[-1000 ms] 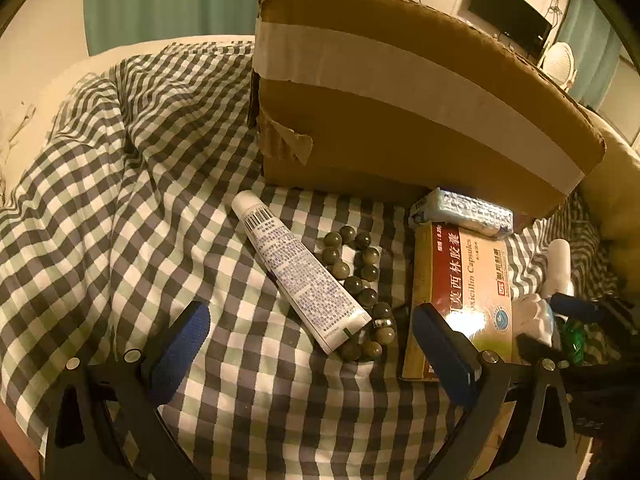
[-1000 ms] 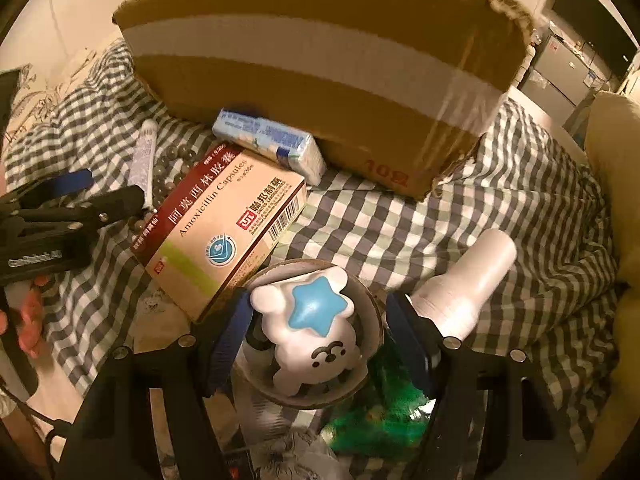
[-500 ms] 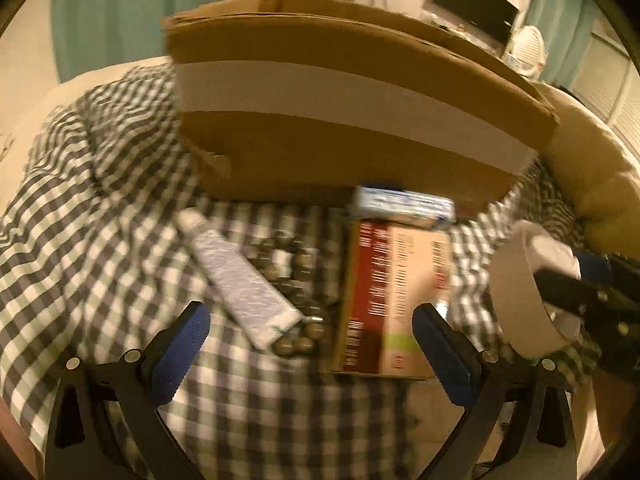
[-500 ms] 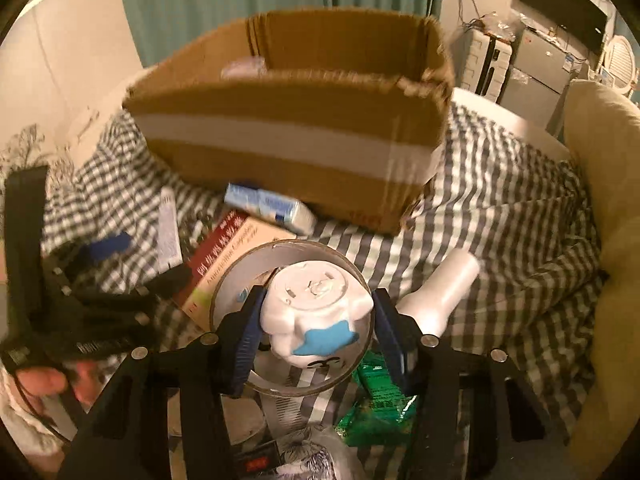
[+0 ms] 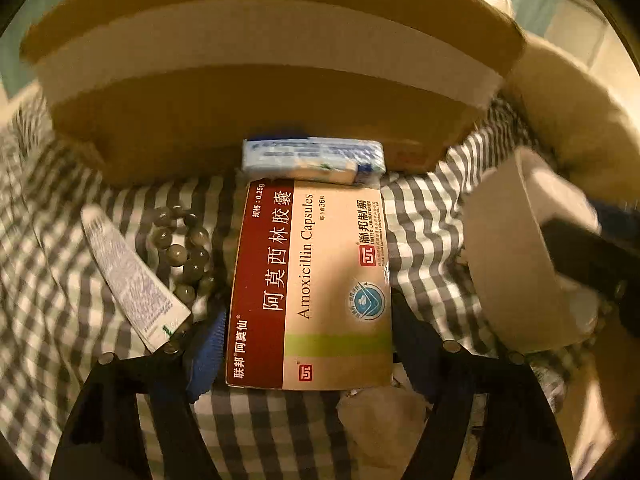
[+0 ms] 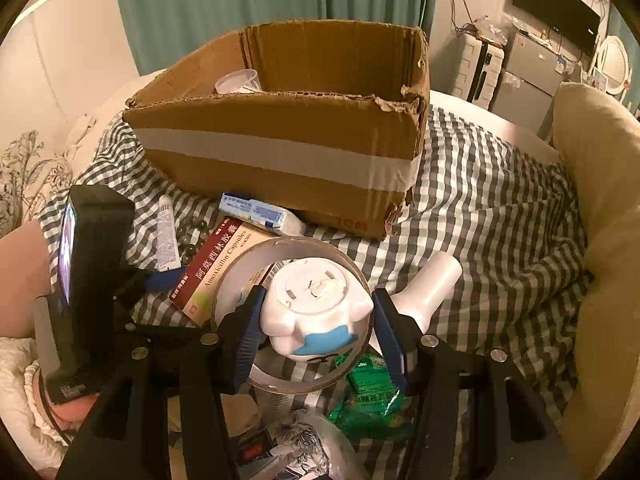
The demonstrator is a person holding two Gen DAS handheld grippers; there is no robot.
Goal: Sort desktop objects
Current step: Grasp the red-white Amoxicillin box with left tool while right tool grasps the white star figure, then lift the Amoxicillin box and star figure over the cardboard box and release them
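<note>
A red and beige medicine box (image 5: 316, 280) lies flat on the checked cloth (image 5: 424, 232). My left gripper (image 5: 308, 344) straddles its near end. The jaws are closing, and the blue pads touch the box's two long edges. The right wrist view shows the same box (image 6: 216, 264) beside the left tool. My right gripper (image 6: 318, 324) is shut on a white toy with a blue star (image 6: 316, 300). A tape roll (image 6: 240, 264) rings the toy, and both hang above the cloth. The roll (image 5: 512, 264) also shows in the left wrist view.
An open cardboard box (image 6: 280, 144) stands behind, with a blue tissue pack (image 5: 312, 158) against it. A white tube (image 5: 128, 276) and a bead bracelet (image 5: 180, 252) lie left of the medicine box. A white bottle (image 6: 432, 280), a green packet (image 6: 372, 392) and a beige cushion (image 6: 600, 180) are on the right.
My left gripper has slid right from the tube and beads to the medicine box, and its jaws have narrowed onto it. My right gripper closed on the toy and lifted it with the tape roll.
</note>
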